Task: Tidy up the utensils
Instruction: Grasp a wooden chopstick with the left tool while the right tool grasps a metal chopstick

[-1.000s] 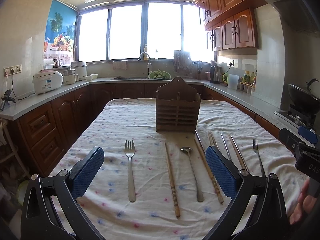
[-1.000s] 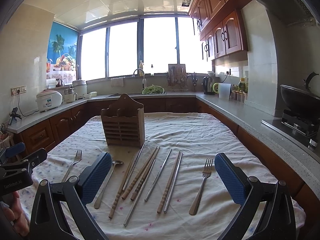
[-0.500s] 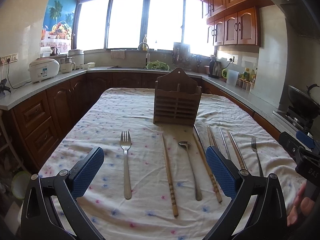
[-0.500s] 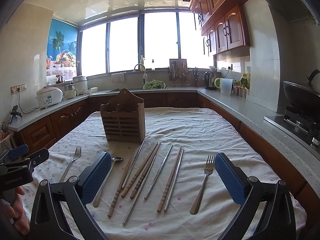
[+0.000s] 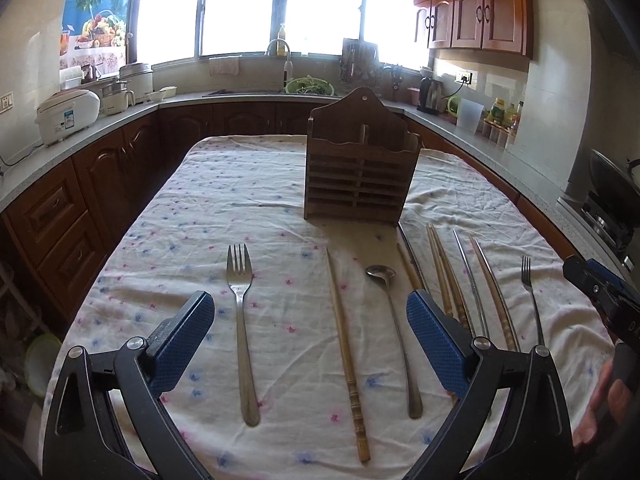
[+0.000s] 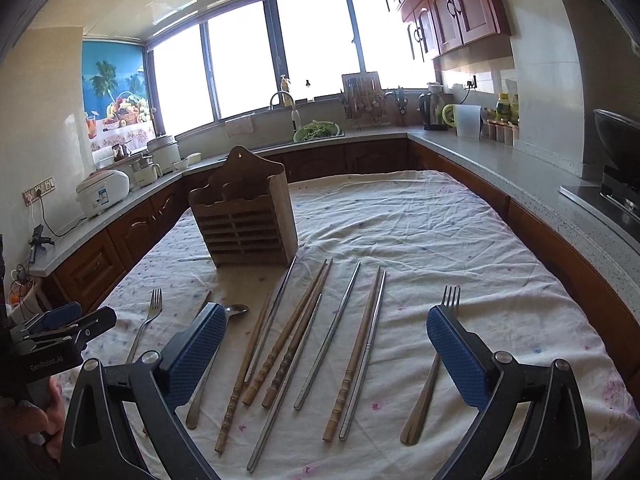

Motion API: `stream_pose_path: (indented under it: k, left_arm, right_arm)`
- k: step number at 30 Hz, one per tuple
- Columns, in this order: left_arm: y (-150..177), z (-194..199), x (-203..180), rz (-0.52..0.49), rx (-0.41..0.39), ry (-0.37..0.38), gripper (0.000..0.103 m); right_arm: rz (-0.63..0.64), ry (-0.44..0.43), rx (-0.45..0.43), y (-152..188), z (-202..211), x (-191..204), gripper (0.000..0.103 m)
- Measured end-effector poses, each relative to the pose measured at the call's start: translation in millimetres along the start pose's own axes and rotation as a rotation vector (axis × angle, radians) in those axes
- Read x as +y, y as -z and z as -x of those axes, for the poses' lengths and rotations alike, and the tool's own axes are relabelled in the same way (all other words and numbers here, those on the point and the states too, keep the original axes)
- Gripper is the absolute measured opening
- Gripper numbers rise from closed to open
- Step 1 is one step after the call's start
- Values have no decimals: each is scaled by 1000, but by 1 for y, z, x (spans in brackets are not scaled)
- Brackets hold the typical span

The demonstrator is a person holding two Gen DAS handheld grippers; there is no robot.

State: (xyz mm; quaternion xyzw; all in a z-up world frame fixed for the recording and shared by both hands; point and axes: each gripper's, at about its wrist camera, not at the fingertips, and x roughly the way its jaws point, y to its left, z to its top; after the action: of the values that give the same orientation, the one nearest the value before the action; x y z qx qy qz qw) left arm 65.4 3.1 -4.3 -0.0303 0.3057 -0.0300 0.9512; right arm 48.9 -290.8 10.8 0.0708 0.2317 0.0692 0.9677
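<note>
A slatted wooden utensil holder point(image 5: 360, 168) stands upright on the cloth-covered table; it also shows in the right wrist view point(image 6: 244, 220). In front of it lie a fork point(image 5: 242, 320), a wooden chopstick point(image 5: 346, 352), a spoon point(image 5: 394, 332), several wooden and metal chopsticks point(image 6: 312, 340) and a second fork point(image 6: 434, 364). My left gripper point(image 5: 310, 340) is open and empty, low over the fork, chopstick and spoon. My right gripper point(image 6: 326, 352) is open and empty over the chopsticks. The right gripper's side shows in the left wrist view point(image 5: 600, 284).
The white dotted tablecloth point(image 5: 240, 208) covers the table. Counters with dark wood cabinets run round it: rice cooker point(image 5: 66, 114) at left, sink and green bowl point(image 5: 308, 86) at back, kettle and jars point(image 6: 432, 110) at right, stove point(image 6: 620, 184) at far right.
Both grippers have moved forward and lower towards the utensils, which now look closer. Both stay open. No utensil has moved.
</note>
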Motion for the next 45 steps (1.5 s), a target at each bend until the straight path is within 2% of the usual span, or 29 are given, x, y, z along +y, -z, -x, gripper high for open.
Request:
stream_pose_path:
  k: [3, 5, 8, 11, 14, 21, 24, 29, 33, 36, 39, 40, 45]
  left_arm:
    - [-5, -20, 1, 5, 55, 16, 88]
    - [-7, -33, 2, 16, 92, 35, 80]
    - [-11, -50, 1, 18, 136, 59, 73]
    - [-14, -66, -4, 6, 176, 80, 65]
    - [-18, -80, -8, -2, 214, 94, 61]
    - [-31, -113, -10, -17, 283, 94, 49]
    - [-33, -125, -11, -29, 314, 104, 40]
    - [-31, -142, -14, -40, 368, 118, 31]
    - [-27, -152, -18, -53, 402, 130, 24]
    - [-27, -156, -21, -77, 389, 119, 21]
    - [-27, -159, -23, -84, 380, 110, 12]
    - [-27, -159, -22, -87, 375, 107, 9]
    - [-26, -159, -18, -80, 361, 113, 7]
  right_arm:
    - [-14, -7, 50, -4, -19, -3, 84]
    - [-27, -15, 90, -6, -33, -6, 70]
    - [-52, -33, 149, -11, -56, -9, 58]
    - [-76, -53, 195, -16, -76, -12, 54]
    - [-87, -57, 232, -21, -97, -14, 50]
    - [-115, -57, 298, -31, -142, -23, 43]
    - [-129, -55, 330, -32, -161, -27, 36]
    - [-135, -28, 383, -31, -192, -33, 26]
    - [-117, 11, 415, -31, -210, -36, 24]
    - [-82, 35, 424, -35, -218, -32, 22]
    - [-29, 70, 431, -36, -224, -25, 15]
    - [-8, 78, 434, -36, -224, -23, 10]
    - [1, 60, 433, -36, -223, -23, 5]
